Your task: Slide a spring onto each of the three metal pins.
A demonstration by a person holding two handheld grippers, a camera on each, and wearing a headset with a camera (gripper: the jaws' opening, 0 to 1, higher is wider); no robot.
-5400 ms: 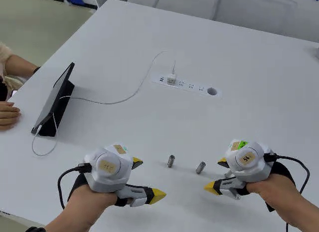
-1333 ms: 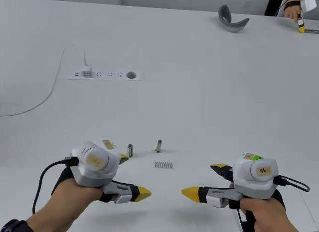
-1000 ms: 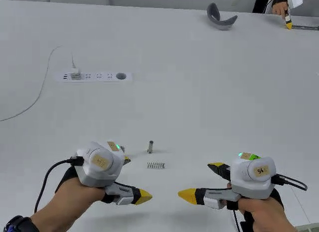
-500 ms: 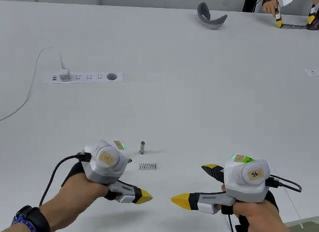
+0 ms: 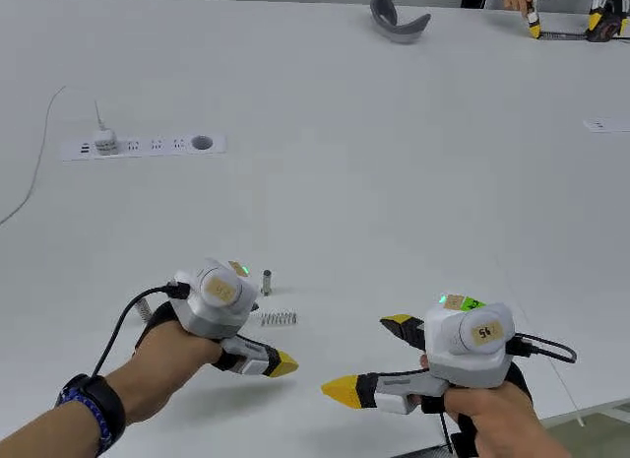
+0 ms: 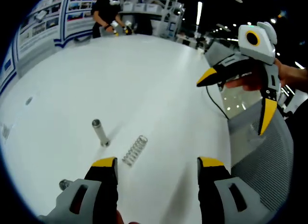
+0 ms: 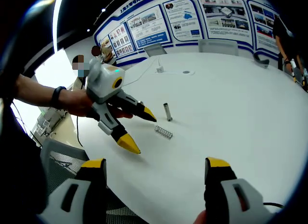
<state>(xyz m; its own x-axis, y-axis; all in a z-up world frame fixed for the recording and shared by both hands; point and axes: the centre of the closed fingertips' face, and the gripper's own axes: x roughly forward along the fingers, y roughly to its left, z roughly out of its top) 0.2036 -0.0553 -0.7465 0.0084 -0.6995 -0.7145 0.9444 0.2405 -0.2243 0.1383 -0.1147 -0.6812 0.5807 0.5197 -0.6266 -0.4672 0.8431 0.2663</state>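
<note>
A bare metal pin (image 5: 266,281) stands upright on the white table (image 5: 394,202), and a loose spring (image 5: 279,319) lies flat just in front of it. A second small pin-like piece (image 5: 145,307) sits left of my left hand; I cannot tell if a spring is on it. My left gripper (image 5: 264,317) hovers open, one jaw by the pin and the other past the spring. In the left gripper view the spring (image 6: 134,150) and pin (image 6: 99,132) lie ahead of my left gripper (image 6: 156,162). My right gripper (image 5: 367,357) is open to the right, holding nothing. The right gripper view shows the spring (image 7: 163,132) and pin (image 7: 167,111) beyond my right gripper (image 7: 155,163).
A white power strip (image 5: 138,145) with a plugged-in cable lies at the far left. A grey curved band (image 5: 399,23) rests at the back. Another person's grippers (image 5: 532,15) work at the far right corner. The table's near edge (image 5: 591,411) runs close to my right hand.
The head camera has swung right, so everything has shifted left and up in view. My left gripper has edged a little closer to the pin. Spring and pin have not moved.
</note>
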